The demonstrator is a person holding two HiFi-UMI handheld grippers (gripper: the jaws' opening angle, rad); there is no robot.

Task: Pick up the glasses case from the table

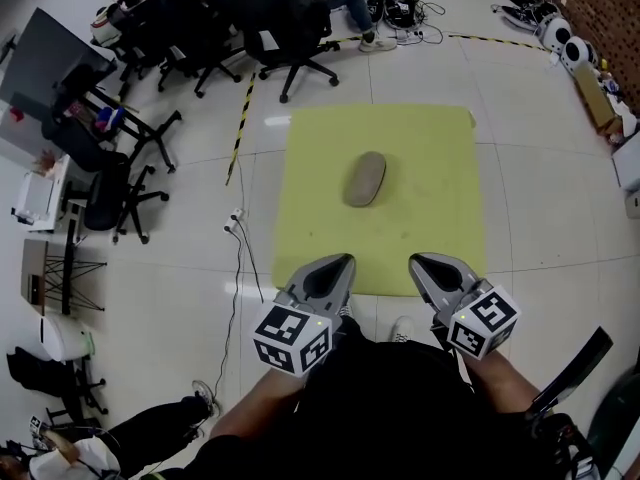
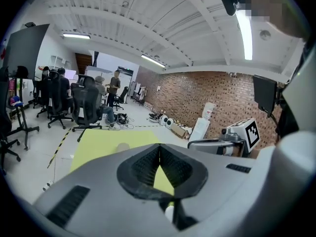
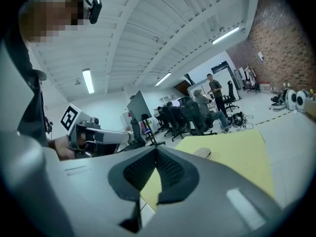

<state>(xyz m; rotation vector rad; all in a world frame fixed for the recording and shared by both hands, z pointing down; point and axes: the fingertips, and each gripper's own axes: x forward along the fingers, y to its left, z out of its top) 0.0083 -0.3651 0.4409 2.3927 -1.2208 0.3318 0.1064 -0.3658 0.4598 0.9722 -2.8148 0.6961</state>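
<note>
A grey-brown oval glasses case (image 1: pixel 365 179) lies near the middle of the square yellow table (image 1: pixel 440 148), nothing touching it. My left gripper (image 1: pixel 343 262) hovers over the table's near edge, its jaws shut and holding nothing. To its right, my right gripper (image 1: pixel 417 261) is at the same edge, also shut and holding nothing. Both point toward the case, well short of it. The left gripper view shows its jaws (image 2: pixel 159 147) meeting, with the case (image 2: pixel 122 146) far ahead. In the right gripper view the jaws (image 3: pixel 156 150) also meet, and the case (image 3: pixel 202 153) sits beyond them.
Black office chairs (image 1: pixel 285 28) and seated people stand on the tiled floor beyond the table's far left. A cable (image 1: pixel 240 248) and yellow-black tape (image 1: pixel 240 128) run along the floor on the left. Boxes (image 1: pixel 598 98) line the brick wall at right.
</note>
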